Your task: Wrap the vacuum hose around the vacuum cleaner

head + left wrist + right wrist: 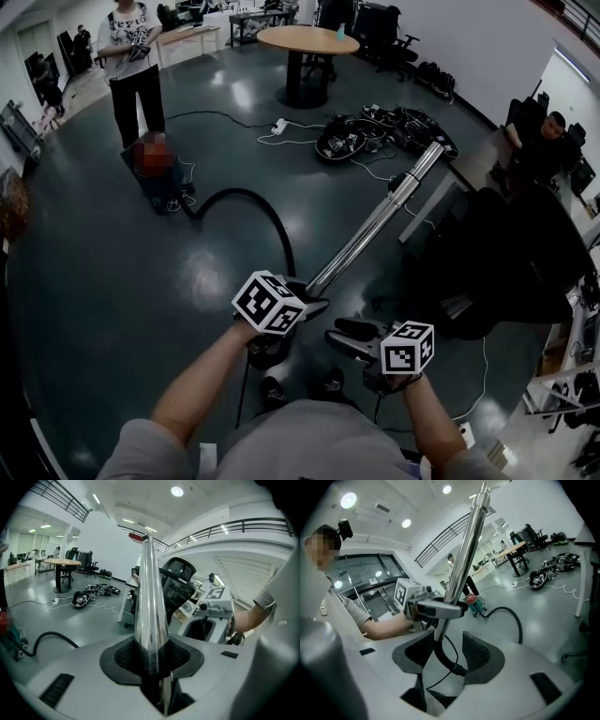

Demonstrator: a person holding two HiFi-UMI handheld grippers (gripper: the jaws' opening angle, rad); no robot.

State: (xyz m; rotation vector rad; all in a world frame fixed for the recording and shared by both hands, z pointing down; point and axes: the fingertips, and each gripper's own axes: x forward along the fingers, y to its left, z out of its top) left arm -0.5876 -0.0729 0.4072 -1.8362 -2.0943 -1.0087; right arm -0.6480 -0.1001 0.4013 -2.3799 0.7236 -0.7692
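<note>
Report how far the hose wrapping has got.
Done: the left gripper is clamped on the metal tube, holding it off the floor. In hand: the right gripper, jaws apart, is at the hose end below the tube. Left: the hose lies in a loose arc on the floor, none around the vacuum cleaner.

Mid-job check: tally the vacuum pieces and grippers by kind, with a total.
vacuum cleaner: 1
hose: 1
wand: 1
grippers: 2 (left gripper shut on the wand, right gripper open)
total: 5
</note>
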